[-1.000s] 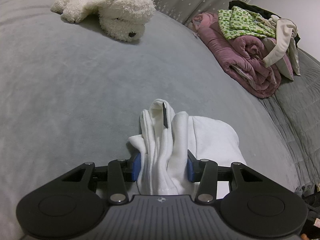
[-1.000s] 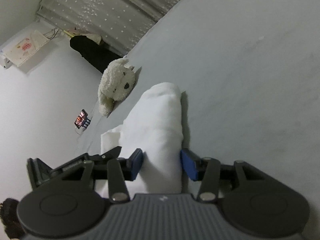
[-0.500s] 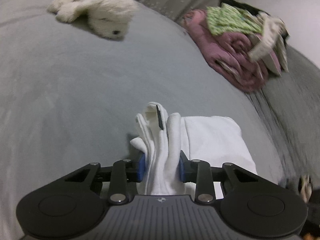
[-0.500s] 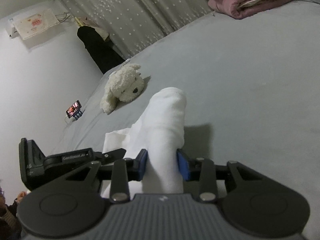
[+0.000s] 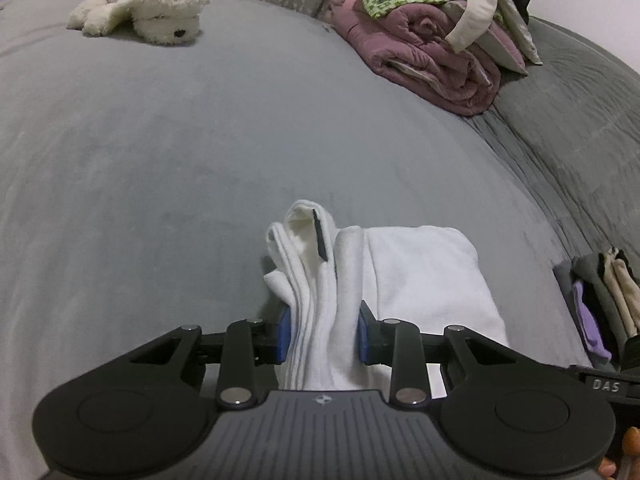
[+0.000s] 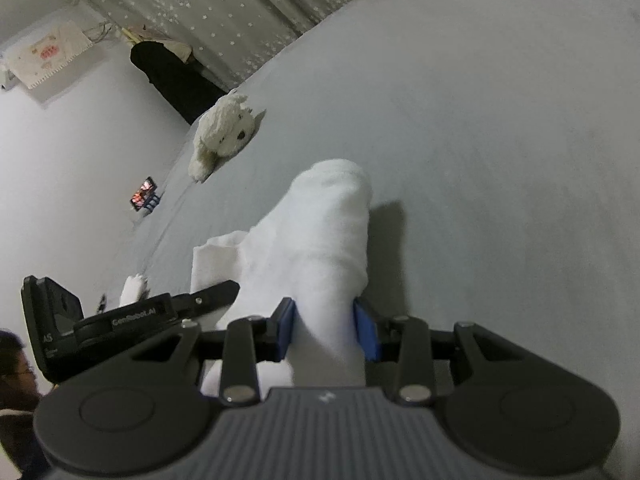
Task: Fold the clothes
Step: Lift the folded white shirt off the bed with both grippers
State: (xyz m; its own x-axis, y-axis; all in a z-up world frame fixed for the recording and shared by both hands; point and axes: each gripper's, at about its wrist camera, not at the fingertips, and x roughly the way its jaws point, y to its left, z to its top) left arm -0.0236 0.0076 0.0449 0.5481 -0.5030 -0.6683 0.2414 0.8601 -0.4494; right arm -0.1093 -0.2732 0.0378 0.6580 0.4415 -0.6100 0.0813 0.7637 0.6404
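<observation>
A grey bed (image 5: 168,152) is filling the view. You are clamping your left claw (image 5: 323,330) and right claw (image 6: 325,330) on the folded white garment (image 5: 420,276), near its edge.

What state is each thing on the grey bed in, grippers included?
Folded white fleece garment: bunched at both ends, pinched by both grippers.
Left gripper: shut on the garment's layered edge.
Right gripper: shut on the garment's rolled end.
Cream plush dog: lying on the bed, untouched.
Mauve quilt: rolled, with loose clothes heaped on top.
Phone: screen lit.
</observation>
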